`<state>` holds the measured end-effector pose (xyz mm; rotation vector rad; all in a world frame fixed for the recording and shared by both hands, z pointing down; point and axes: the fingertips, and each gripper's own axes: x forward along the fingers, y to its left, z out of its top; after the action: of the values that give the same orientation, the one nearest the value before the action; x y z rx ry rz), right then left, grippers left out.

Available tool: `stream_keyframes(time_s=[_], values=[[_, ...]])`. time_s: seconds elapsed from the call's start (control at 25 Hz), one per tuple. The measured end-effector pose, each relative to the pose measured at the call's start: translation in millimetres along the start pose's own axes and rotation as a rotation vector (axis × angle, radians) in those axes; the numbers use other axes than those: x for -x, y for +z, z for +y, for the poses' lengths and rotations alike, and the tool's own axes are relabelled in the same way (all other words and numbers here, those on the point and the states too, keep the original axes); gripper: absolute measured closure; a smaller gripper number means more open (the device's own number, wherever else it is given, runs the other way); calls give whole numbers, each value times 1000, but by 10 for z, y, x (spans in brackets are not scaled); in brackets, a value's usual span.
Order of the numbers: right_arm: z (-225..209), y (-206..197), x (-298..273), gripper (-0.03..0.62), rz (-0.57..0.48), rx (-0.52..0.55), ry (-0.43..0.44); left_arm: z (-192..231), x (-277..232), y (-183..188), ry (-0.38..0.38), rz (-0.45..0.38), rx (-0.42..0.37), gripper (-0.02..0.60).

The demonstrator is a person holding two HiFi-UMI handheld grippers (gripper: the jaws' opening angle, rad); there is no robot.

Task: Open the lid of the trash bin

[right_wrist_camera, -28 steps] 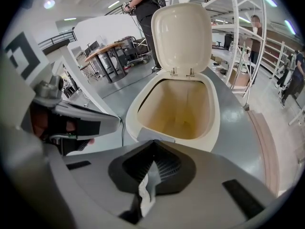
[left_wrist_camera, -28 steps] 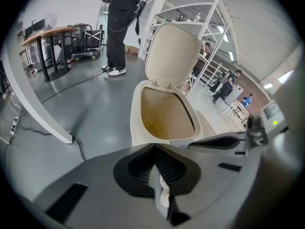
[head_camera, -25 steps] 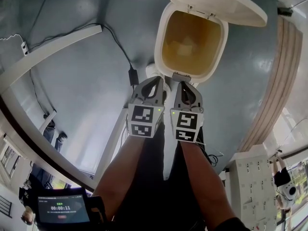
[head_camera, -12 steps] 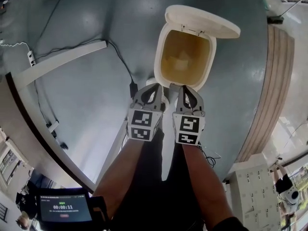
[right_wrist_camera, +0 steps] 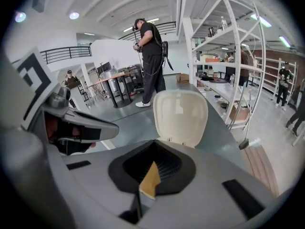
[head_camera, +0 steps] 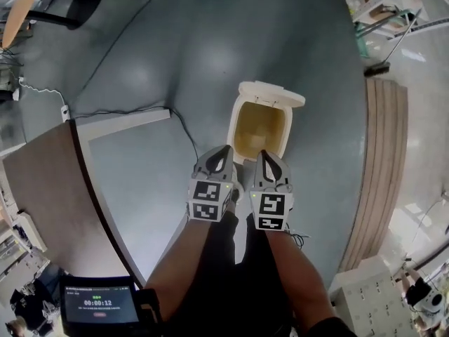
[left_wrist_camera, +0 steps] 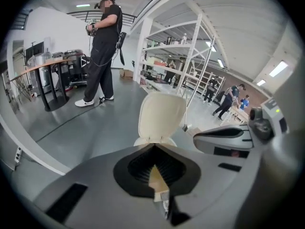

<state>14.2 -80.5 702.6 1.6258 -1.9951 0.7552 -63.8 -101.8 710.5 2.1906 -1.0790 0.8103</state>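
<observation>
Cream-white, our one trash bin (head_camera: 261, 128) stands on the grey floor (head_camera: 175, 62) with its one lid (head_camera: 271, 94) upright. It looks smaller than one second ago. We see free floor on all its sides. Our two grippers, left gripper (head_camera: 223, 149) and right gripper (head_camera: 263, 154), are closed and empty, near its front rim.

- Grey glossy floor (head_camera: 175, 62) ran under the white shelving rack (right_wrist_camera: 224, 42).
- Table on black legs (right_wrist_camera: 113, 82) stood left of the rack.
- Wood-plank strip (right_wrist_camera: 259, 163) lay near the rack's foot.
- Ceiling lights (right_wrist_camera: 74, 15) were lit, up left of the rack.
</observation>
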Motion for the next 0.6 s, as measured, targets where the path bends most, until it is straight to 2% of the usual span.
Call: stream_keyframes(time_s=[0.2,0.36,0.44,0.52,0.6], values=[[-50,780,547,594,-83,32,6,-304,506,901,0,-111,0,581],[-81,1114,894,594,-102,54,26,-554,810,1265,-1,-138,1,581],[-142,1423,1047,594,-146,85,32,-626,925,1551,9,-171,-8,581],[-265,1726,1222,594,-188,96,20,-700,1068,1853,18,-209,-30,581],[-436,1844,1440,594,-192,71,-8,-731,1270,2014,40,-225,-34,581]])
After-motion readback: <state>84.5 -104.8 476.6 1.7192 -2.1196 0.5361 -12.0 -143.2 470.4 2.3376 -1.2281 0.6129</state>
